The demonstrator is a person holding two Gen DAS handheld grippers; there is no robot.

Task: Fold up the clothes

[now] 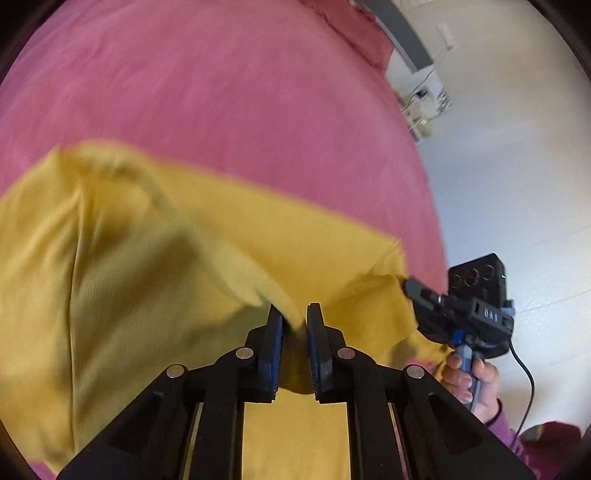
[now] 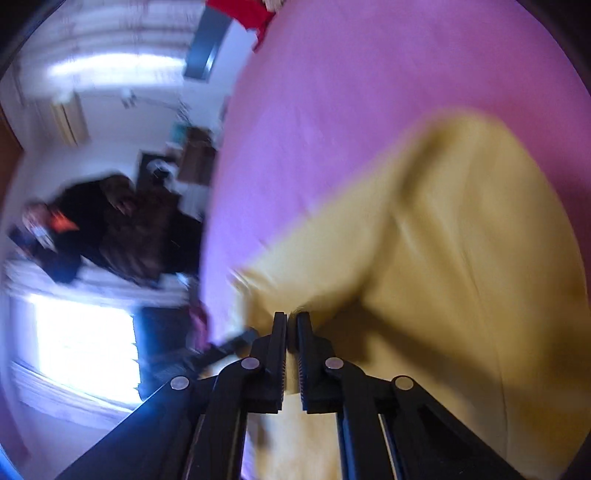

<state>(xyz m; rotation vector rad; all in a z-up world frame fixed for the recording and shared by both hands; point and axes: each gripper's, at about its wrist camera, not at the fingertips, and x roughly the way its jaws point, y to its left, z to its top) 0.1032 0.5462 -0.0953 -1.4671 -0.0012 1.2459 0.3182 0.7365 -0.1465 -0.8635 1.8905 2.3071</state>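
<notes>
A yellow garment hangs lifted over the pink bed cover. My left gripper is shut on a bunched edge of the yellow garment. My right gripper shows at the right in the left wrist view, shut on another part of the same edge, with the person's hand on its handle. In the blurred right wrist view the right gripper pinches the yellow garment, which trails to the right over the pink cover.
The bed's right edge borders a white floor with a small stand and cables. In the right wrist view, dark clutter, a bright window and a red cloth lie beyond the bed.
</notes>
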